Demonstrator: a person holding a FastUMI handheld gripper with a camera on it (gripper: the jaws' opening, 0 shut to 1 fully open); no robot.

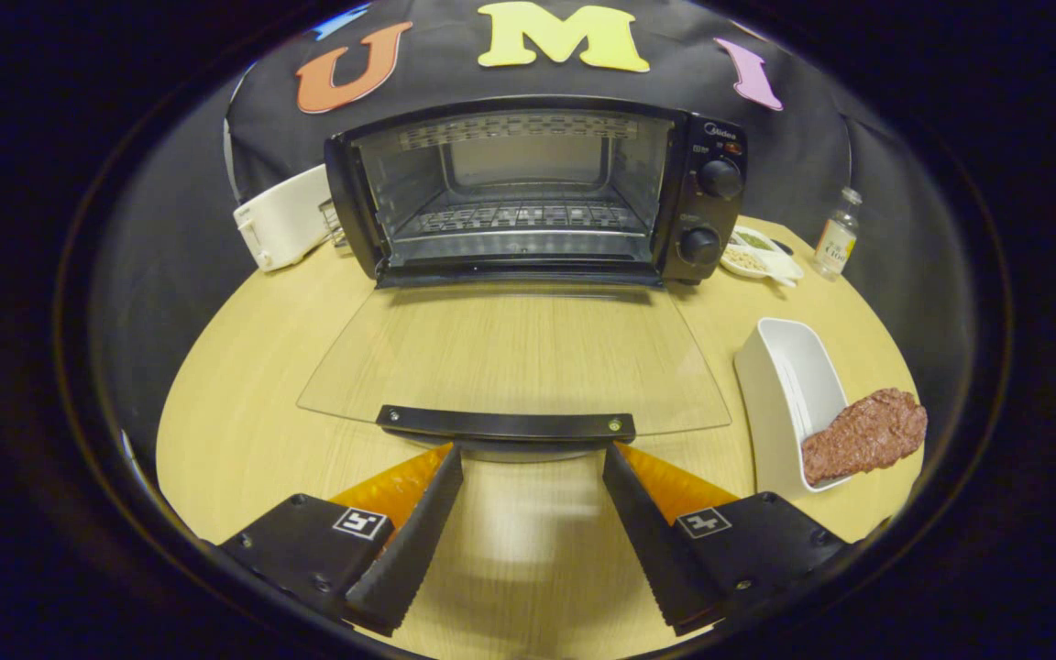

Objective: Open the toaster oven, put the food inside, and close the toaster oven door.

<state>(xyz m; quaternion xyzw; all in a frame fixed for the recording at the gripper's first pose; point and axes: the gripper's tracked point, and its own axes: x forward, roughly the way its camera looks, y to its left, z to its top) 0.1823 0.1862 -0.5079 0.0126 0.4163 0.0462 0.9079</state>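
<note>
Hovering low over the table [244, 403], the tongs [533, 463] stand released, fingers spread wide with nothing between them but bare wood. Their tips sit just short of the black handle [505, 424] of the toaster oven door [514, 357], which lies folded flat, its glass pane stretching from the tips away toward the toaster oven [537, 188]. Beyond the pane the cavity gapes, wire rack [519, 217] showing and nothing on it. So the opening looks done, and the food is what I'd judge comes next.

That food, a flat brownish slab of meat [863, 434], is not ahead of the tongs but well off beyond their right finger [647, 513], about level with the handle. It rests on the near end of a white oblong dish [789, 385], hanging out past the rim on the far side from the tongs. The slab's long axis runs crosswise and slightly away: its narrower end points back toward the tongs, its broader end outward. The dish's own long axis runs nearly fore and aft, alongside the door's right edge.

As I read it, the tongs must swing right, clear of the handle, and probably bite across the slab's short width.

Farther out, right of the oven, stand a small plate [762, 257] and a little bottle [837, 236]; a white appliance [285, 220] sits to the oven's left.
</note>
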